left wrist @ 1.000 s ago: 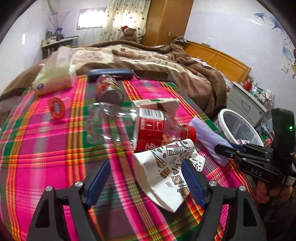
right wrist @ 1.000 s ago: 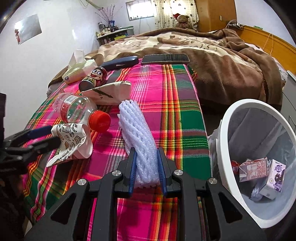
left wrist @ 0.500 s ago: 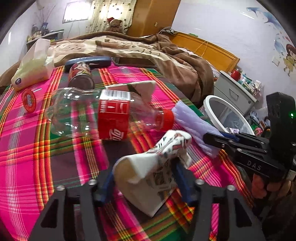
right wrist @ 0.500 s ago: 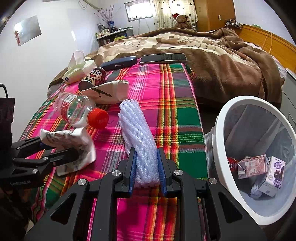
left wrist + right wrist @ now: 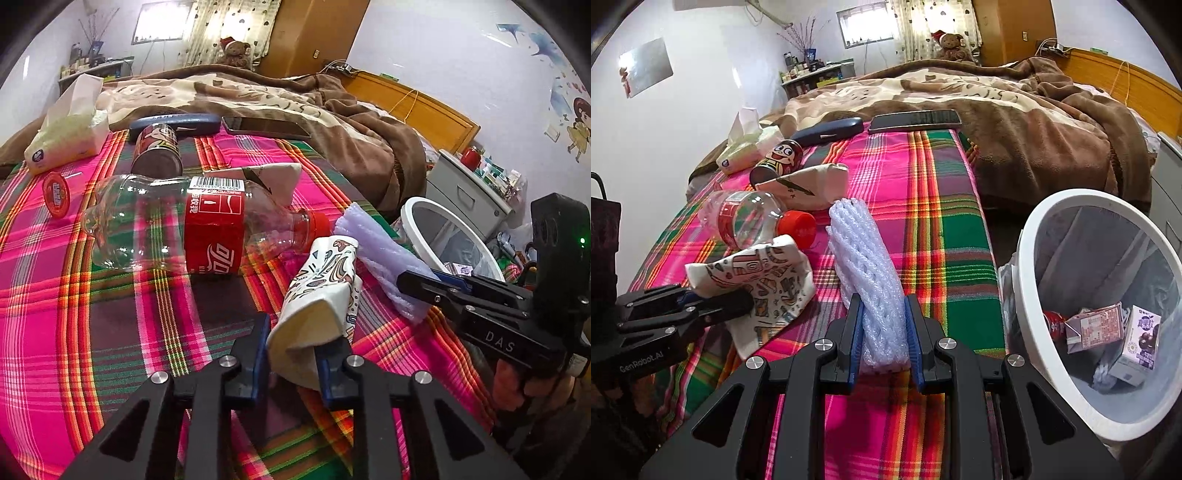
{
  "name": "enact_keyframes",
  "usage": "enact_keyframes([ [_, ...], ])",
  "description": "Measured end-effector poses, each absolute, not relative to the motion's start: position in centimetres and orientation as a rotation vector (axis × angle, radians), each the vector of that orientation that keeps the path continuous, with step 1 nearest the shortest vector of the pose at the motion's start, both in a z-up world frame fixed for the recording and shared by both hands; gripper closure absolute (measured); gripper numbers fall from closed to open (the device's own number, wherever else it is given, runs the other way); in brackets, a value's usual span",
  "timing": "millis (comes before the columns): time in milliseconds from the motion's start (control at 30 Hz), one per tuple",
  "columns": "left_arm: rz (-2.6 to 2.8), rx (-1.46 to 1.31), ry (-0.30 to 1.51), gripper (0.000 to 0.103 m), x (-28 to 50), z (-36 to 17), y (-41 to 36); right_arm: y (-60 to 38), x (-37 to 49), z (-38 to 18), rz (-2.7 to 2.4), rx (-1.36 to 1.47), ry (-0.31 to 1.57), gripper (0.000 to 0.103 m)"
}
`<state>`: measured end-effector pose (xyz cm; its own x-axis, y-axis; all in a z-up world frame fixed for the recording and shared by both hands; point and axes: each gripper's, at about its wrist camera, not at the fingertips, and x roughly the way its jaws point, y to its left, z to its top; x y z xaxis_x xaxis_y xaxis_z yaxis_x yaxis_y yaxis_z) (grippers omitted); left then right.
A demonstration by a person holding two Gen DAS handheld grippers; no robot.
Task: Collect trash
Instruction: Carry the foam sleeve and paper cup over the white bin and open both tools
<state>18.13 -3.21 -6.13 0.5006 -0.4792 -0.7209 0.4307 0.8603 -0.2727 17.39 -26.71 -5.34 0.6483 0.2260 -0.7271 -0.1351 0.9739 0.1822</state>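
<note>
My left gripper (image 5: 295,338) is shut on a crushed patterned paper cup (image 5: 321,291), lifted a little off the plaid bedspread; the cup also shows in the right wrist view (image 5: 757,277). My right gripper (image 5: 882,317) is shut on a white foam net sleeve (image 5: 864,266), which lies along the bedspread; the sleeve shows in the left wrist view (image 5: 380,258). An empty cola bottle (image 5: 192,225) with a red cap lies beyond the cup. A white trash bin (image 5: 1108,306) stands right of the bed, holding small cartons.
A folded paper bag (image 5: 269,177), a cartoon can (image 5: 157,151), a red lid (image 5: 56,192), a tissue pack (image 5: 70,133), a dark case (image 5: 173,122) and a phone (image 5: 266,127) lie farther back. A brown blanket (image 5: 997,122) covers the far bed.
My left gripper has closed on the paper cup, squashed it and raised it. The right gripper has stayed shut on the foam sleeve, with the bin a little nearer.
</note>
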Motion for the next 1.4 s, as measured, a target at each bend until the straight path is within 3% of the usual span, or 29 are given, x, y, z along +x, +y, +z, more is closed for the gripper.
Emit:
enact_keyframes([
  [833, -0.515, -0.071, 0.753, 0.086, 15.1, -1.5, -4.3, -29.3, 15.5, -2.4, 0.157, 0.198, 0.714, 0.081],
  [1400, -0.610, 0.015, 0.693, 0.086, 14.8, 2.1, -13.4, -36.0, 13.3, -0.4, -0.007, 0.244, 0.634, 0.081],
])
